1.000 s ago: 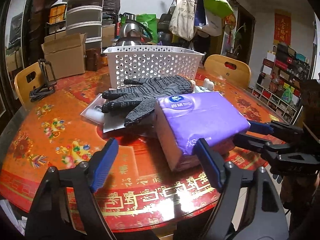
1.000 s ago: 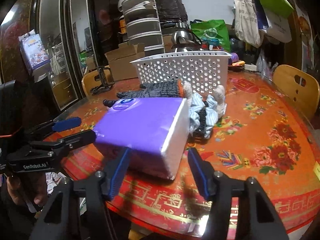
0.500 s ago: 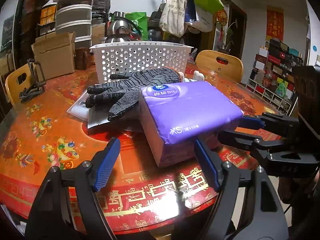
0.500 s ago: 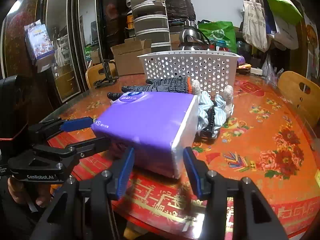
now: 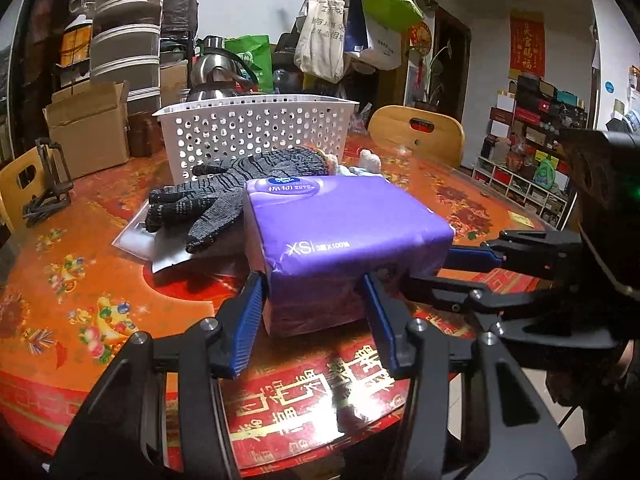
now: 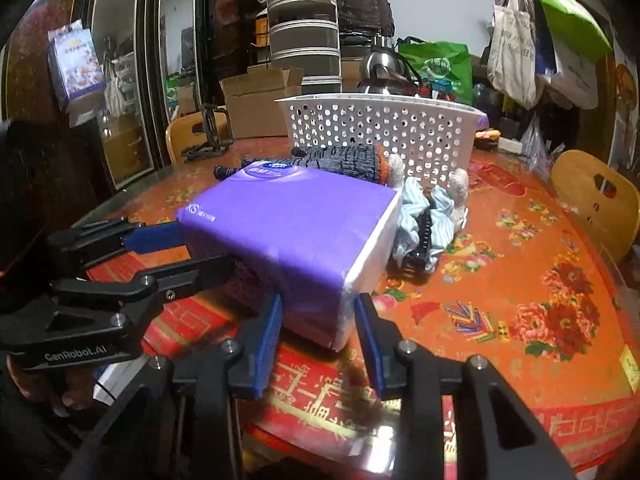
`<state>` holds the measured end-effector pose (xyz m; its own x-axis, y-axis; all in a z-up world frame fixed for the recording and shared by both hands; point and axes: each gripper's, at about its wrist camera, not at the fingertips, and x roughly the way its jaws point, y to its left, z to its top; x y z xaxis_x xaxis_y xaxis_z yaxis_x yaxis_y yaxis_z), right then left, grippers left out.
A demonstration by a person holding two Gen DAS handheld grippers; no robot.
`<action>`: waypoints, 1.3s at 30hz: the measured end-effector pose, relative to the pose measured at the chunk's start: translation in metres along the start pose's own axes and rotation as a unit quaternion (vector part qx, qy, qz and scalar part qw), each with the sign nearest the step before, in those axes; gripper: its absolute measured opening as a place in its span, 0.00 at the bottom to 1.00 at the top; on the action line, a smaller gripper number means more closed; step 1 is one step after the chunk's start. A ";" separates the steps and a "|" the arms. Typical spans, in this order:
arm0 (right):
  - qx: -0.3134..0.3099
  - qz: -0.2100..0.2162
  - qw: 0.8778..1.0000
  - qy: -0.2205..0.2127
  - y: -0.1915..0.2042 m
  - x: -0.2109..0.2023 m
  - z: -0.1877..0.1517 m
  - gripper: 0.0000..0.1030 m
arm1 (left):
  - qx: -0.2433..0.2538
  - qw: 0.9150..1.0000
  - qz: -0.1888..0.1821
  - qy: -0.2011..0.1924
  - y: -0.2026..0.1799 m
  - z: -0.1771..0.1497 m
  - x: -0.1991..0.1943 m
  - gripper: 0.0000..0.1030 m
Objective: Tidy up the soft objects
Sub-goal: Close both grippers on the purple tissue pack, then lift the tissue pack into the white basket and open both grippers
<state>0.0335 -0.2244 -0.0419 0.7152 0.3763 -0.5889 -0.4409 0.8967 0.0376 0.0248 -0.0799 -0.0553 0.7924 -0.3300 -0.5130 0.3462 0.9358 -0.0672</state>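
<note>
Right now the purple tissue pack (image 5: 344,236) sits on the bench (image 5: 80,280), its near corners between both our grippers: left gripper (image 5: 312,312) and right gripper (image 6: 318,336) each bracket a corner, fingers narrowed against the wrap, though we cannot tell if either truly clamps. Its long axis runs toward 12 o'clock, where the white basket (image 5: 256,132) stands beyond the black glove (image 5: 224,196).

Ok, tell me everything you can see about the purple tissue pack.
The tissue pack is a soft rectangular block in glossy purple plastic wrap with white ends, a blue oval logo on top and "XS" printed on one side. It lies flat on the red table. The left gripper and right gripper each straddle a near corner.
</note>
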 end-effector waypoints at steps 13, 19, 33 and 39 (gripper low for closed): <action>0.007 -0.011 1.000 -0.024 0.020 -0.010 0.009 0.34 | -0.002 1.000 0.019 -0.003 0.004 0.003 -0.023 0.45; -0.007 -0.023 0.998 -0.052 0.032 -0.027 0.022 0.33 | -0.001 1.000 0.019 -0.023 0.005 0.014 -0.041 0.45; -0.016 -0.037 0.995 -0.090 0.017 -0.021 0.098 0.33 | -0.004 0.998 0.029 -0.057 0.024 0.091 -0.040 0.46; -0.011 -0.035 0.994 -0.100 -0.009 -0.003 0.156 0.33 | -0.009 0.998 0.024 -0.061 0.047 0.157 -0.014 0.45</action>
<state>0.1201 -0.1970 0.0858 0.8369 0.3539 -0.4176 -0.3967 0.9178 -0.0172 0.1094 -0.0509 0.0830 0.8634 -0.2970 -0.4079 0.2987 0.9524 -0.0613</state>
